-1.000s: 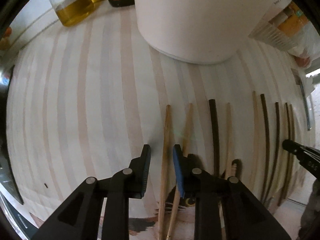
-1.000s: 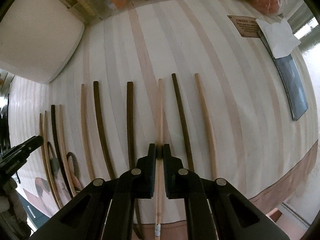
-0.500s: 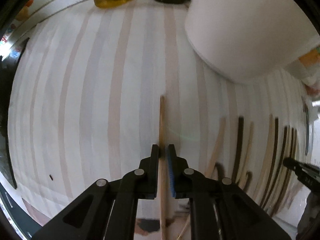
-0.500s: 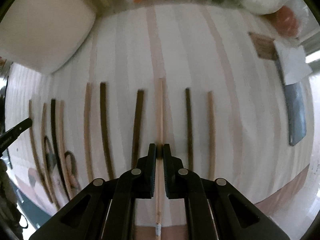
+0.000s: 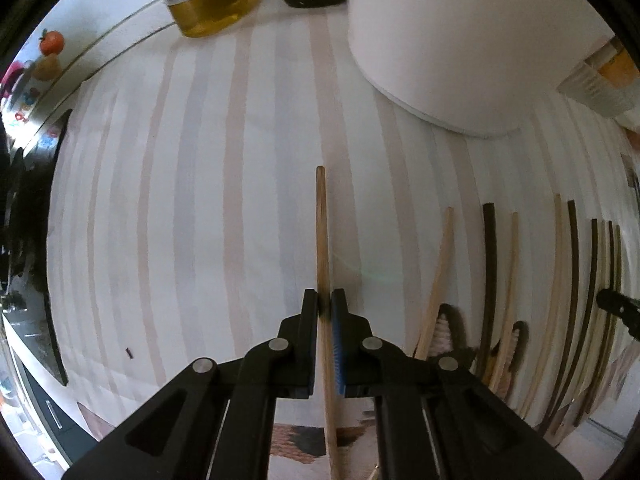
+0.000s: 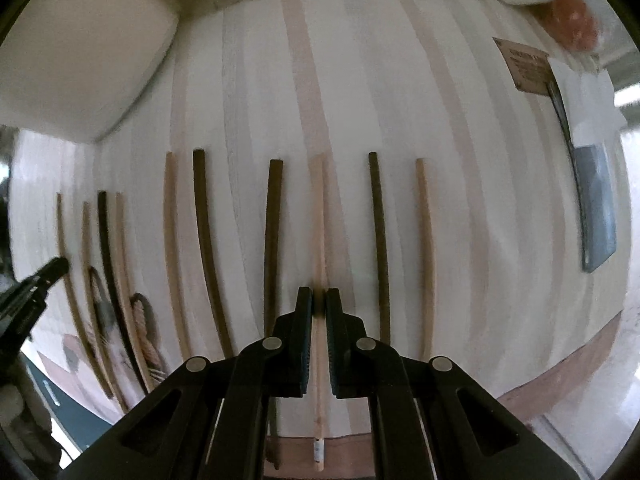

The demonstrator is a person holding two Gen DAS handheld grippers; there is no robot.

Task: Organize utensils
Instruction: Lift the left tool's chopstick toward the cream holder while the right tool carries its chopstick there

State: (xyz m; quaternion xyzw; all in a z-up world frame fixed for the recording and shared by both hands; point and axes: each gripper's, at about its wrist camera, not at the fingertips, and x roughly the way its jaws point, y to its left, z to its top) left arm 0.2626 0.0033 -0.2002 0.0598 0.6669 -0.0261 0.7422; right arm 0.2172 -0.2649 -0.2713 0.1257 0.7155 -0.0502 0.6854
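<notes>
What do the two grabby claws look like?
Each hand-held gripper, left and right, is matte black plastic with two flat fingers on hinged bars with cut-out holes. Round silver pins mark the joints. Blue ridged pads line the left fingers. No cables or sleeves show.

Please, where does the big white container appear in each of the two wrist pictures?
Left wrist view: the white container fills the upper right, cut off by the top edge.
Right wrist view: it is in the upper left corner, partly out of the picture.
Shared landmark: the row of chopsticks on the striped cloth, lower right in the left wrist view and left to centre in the right wrist view.
</notes>
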